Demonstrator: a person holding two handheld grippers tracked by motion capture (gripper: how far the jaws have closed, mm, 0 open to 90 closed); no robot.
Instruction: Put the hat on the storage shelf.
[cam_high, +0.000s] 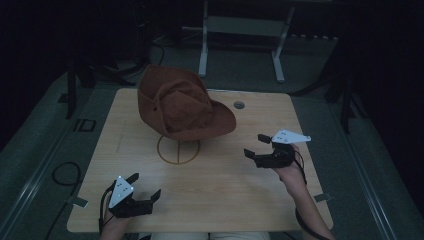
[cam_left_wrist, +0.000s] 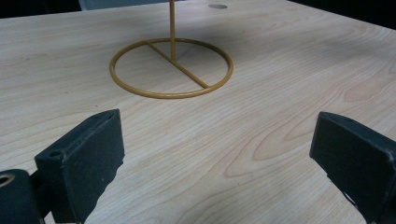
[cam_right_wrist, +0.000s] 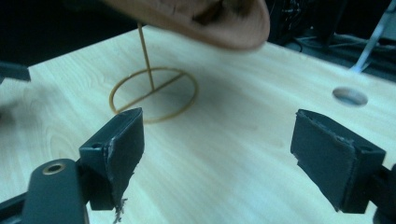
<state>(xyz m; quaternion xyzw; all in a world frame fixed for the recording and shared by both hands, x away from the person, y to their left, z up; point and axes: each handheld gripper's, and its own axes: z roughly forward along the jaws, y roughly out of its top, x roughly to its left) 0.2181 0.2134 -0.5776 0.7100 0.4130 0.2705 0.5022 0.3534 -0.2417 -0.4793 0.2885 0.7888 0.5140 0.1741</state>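
A brown wide-brimmed hat rests tilted on a thin gold stand whose ring base lies on the wooden table. The ring base and its upright rod lie ahead in the left gripper view, and the hat's brim hangs over the ring base in the right gripper view. My left gripper sits near the table's front left, open and holding nothing. To the right of the stand, my right gripper is open too and points toward the hat.
A round cable hole sits in the table behind the hat. Beyond the table stands a white desk frame on grey floor. A cable loops on the floor at the left.
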